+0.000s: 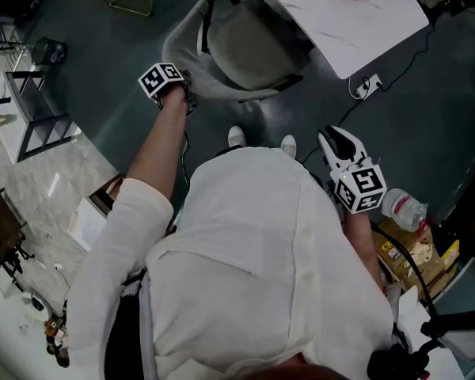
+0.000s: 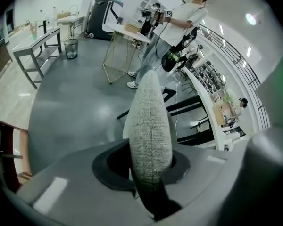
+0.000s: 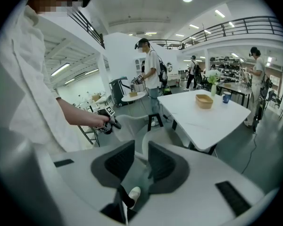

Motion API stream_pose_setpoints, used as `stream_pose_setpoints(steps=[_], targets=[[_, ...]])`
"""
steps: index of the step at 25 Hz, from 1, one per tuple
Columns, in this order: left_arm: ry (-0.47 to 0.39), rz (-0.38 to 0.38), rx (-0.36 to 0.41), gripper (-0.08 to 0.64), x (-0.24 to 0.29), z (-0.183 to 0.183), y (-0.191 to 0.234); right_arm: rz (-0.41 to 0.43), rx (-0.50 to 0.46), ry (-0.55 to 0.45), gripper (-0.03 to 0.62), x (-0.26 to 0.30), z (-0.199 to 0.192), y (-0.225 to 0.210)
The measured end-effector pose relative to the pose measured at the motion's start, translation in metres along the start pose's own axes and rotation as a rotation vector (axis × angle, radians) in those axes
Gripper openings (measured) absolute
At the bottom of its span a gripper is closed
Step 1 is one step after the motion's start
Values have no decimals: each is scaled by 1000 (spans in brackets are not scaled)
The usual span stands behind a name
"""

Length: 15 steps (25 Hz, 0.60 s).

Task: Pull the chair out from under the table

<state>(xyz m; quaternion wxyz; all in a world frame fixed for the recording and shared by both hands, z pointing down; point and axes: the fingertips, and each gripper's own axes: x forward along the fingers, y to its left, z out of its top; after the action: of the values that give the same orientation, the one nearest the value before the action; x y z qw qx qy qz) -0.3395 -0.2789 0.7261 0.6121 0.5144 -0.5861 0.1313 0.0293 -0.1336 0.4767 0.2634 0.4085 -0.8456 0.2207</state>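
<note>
A grey upholstered chair [image 1: 249, 46] stands with its seat partly under the white table [image 1: 356, 30]. My left gripper [image 1: 187, 89] is at the left rim of the curved backrest [image 1: 191, 50]. In the left gripper view the fabric rim [image 2: 148, 126] fills the gap of the left gripper [image 2: 151, 173], and the pads press on it. My right gripper [image 1: 338, 142] hangs low at my right side, away from the chair. It stands open with nothing between the jaws of the right gripper [image 3: 140, 161]. That view also shows the chair [image 3: 155, 138] and the table [image 3: 203, 114].
A power strip [image 1: 366, 85] with its cable lies on the floor by the table's corner. A plastic bottle [image 1: 402, 208] and a cardboard box [image 1: 416, 252] sit at the right. A metal rack [image 1: 36, 117] stands at the left. A bowl [image 3: 204, 101] rests on the table. Other people stand beyond.
</note>
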Motion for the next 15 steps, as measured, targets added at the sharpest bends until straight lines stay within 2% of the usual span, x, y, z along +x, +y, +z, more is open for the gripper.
stream_pose_setpoints(steps=[5, 15], targets=[[-32, 9, -81, 77, -4, 0, 0, 9, -5, -8, 84, 0, 0, 3], [-76, 1, -130, 84, -13, 4, -9, -2, 9, -19, 84, -11, -6, -2]])
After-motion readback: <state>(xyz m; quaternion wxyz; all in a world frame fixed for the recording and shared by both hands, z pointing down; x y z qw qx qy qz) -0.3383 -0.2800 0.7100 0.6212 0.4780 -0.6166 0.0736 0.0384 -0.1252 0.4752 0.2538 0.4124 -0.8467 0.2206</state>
